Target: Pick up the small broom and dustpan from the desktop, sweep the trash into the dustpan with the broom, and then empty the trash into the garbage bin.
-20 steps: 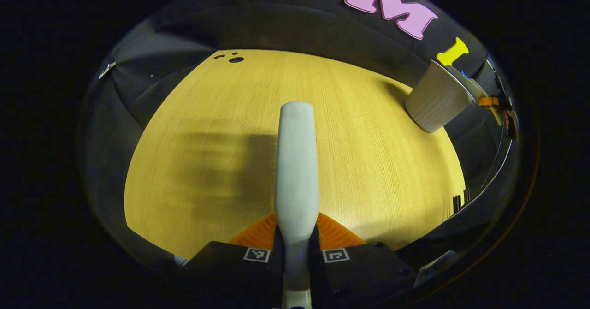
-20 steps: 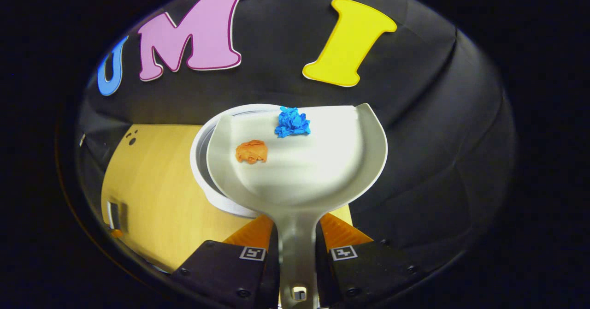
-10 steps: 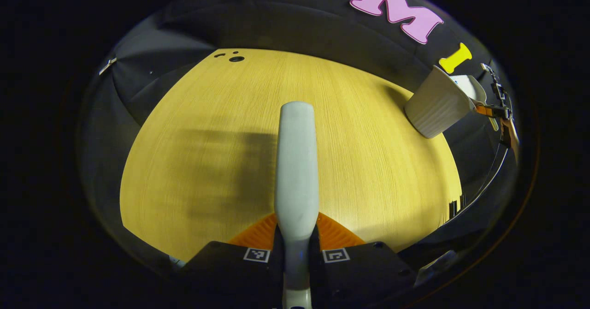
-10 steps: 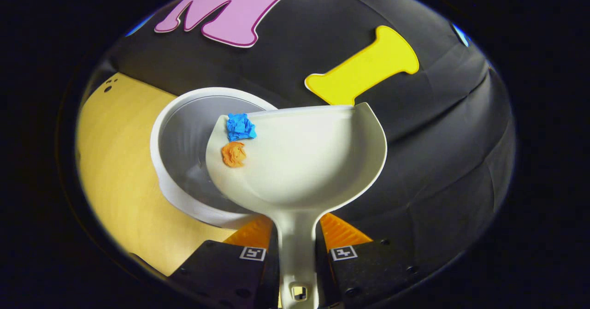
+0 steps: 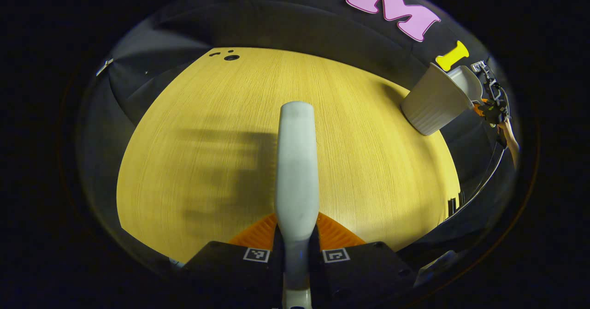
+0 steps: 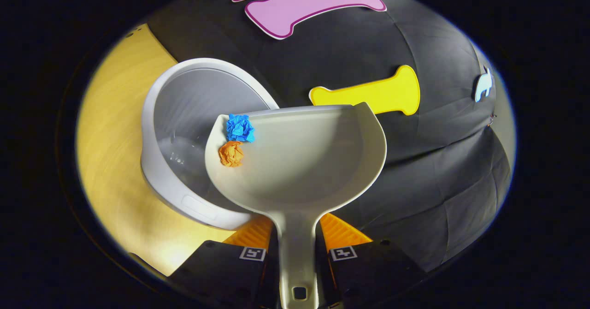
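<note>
In the right gripper view my right gripper (image 6: 297, 242) is shut on the handle of the pale dustpan (image 6: 304, 166). The pan is rolled to one side over the white garbage bin (image 6: 184, 115). A crumpled blue scrap (image 6: 240, 127) and an orange scrap (image 6: 231, 153) rest against the pan's lowered wall, above the bin's mouth. In the left gripper view my left gripper (image 5: 296, 244) is shut on the broom's pale handle (image 5: 297, 161), which points out over the wooden desktop (image 5: 207, 129). Far right there stand the bin (image 5: 431, 101), the dustpan (image 5: 466, 80) and the right gripper (image 5: 493, 108).
The bin stands by the desktop's far right corner, close to the black cloth wall. A small dark hole (image 5: 231, 57) marks the far left of the desktop. A person's hand (image 5: 509, 136) holds the right gripper.
The right gripper has rolled the dustpan further sideways over the bin, and both scraps have slid from the pan's middle to its lowered wall. The left gripper has hardly moved.
</note>
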`<move>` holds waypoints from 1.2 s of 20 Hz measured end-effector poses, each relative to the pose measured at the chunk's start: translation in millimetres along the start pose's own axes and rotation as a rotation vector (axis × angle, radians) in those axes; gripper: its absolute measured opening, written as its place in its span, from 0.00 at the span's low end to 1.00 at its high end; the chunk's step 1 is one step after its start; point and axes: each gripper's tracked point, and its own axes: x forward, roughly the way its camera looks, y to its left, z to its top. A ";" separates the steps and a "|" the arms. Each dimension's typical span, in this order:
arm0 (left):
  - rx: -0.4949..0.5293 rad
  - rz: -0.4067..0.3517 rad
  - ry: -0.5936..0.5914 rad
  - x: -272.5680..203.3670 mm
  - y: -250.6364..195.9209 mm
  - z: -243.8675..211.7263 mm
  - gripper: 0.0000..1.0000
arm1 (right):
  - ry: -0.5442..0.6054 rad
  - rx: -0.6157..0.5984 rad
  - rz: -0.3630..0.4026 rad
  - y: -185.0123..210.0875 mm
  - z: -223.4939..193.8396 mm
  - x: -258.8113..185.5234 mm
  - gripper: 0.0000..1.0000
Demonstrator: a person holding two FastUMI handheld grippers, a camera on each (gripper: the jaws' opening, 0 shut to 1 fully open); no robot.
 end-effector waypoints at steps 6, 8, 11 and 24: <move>0.016 0.006 0.014 -1.5 1.5 -3.3 0.27 | -0.046 -0.229 -0.142 -10.2 6.8 1.5 0.36; 0.020 0.010 0.014 -1.8 2.4 -3.6 0.27 | -0.070 -0.264 -0.164 -9.8 11.6 -2.2 0.31; 0.017 0.010 0.015 -2.2 1.7 -4.1 0.27 | -0.065 -0.245 -0.148 -8.9 9.2 0.2 0.36; 0.015 0.009 0.012 0.0 0.3 -6.9 0.27 | -0.113 -0.448 -0.221 -8.7 21.0 -7.2 0.40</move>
